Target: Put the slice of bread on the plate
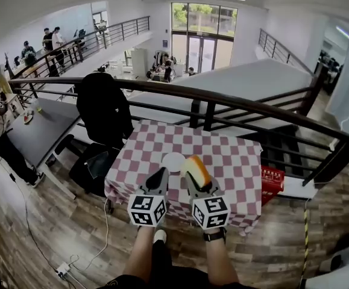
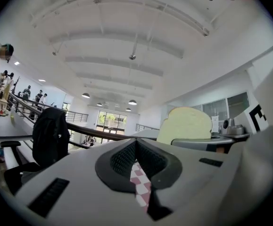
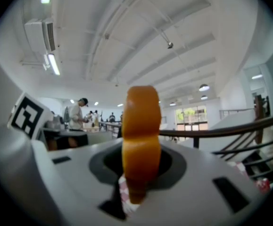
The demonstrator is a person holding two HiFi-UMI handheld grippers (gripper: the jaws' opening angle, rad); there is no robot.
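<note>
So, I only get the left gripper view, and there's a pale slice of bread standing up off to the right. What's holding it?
Observer: The right gripper is shut on the slice of bread. Its own view shows the orange-brown crust edge between the jaws.
Visitor: Where's the plate? I only see a strip of checked cloth.
Observer: In the head view a white plate lies on the checked table, just beyond both gripper tips, with nothing on it.
Visitor: Is the bread over it?
Observer: Not yet. In the head view the slice shows at the plate's right rim, not over its middle.
</note>
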